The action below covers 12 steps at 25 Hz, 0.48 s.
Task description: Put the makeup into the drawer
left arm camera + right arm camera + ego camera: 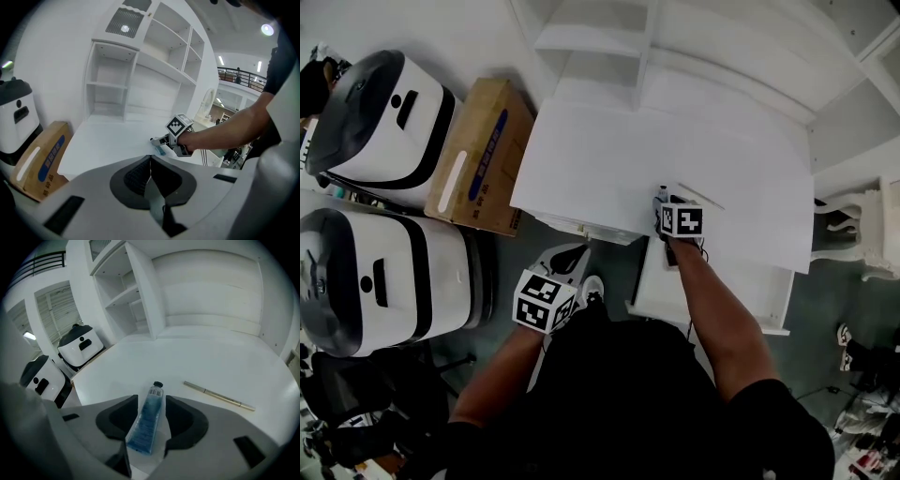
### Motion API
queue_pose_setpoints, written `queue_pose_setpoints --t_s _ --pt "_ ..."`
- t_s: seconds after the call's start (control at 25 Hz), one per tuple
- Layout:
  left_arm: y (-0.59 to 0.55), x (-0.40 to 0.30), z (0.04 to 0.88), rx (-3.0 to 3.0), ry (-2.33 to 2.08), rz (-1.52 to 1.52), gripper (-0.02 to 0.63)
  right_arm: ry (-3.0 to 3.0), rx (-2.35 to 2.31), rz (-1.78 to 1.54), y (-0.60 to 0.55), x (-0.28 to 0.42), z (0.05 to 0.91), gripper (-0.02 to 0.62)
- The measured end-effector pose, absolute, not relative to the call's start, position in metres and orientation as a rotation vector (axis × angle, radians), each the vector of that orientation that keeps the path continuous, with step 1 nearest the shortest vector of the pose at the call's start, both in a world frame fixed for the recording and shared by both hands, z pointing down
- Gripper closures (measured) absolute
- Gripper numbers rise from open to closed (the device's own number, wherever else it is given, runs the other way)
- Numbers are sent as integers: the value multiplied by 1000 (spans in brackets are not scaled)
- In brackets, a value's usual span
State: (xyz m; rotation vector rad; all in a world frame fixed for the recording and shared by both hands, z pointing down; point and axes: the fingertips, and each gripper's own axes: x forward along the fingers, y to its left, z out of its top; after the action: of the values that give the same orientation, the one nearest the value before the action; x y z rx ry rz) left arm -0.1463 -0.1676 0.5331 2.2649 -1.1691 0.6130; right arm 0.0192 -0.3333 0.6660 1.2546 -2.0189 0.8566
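Blue tube (147,420) of makeup lies flat on the white tabletop (211,362), between the spread jaws of our right tongs (152,401), pads not pressing. We should close squarely on its body, avoid the slim pencil (218,395), then carry it to the drawer (750,291). Our left tongs (149,161) are closed, empty.

1 tube (147,420), 1 pencil (219,395), 2 white machines (380,131) (384,281), 1 box (483,155).
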Motion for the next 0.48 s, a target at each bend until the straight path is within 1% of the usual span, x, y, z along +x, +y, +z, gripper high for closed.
queue_pose_setpoints --t_s 0.2,0.24,0.32,0.48 --pt "-166 -156 534 2252 -1185 605 595 -1971 1251 855 -334 19 676 413" --pt "-165 -157 535 2250 -1187 604 595 -1974 1247 846 -333 18 676 418" --pt "-164 -158 536 2247 -1188 604 595 -1985 1239 821 -331 16 675 457" --pt "-162 -155 537 2250 -1179 603 595 -2010 1205 792 -328 14 671 462"
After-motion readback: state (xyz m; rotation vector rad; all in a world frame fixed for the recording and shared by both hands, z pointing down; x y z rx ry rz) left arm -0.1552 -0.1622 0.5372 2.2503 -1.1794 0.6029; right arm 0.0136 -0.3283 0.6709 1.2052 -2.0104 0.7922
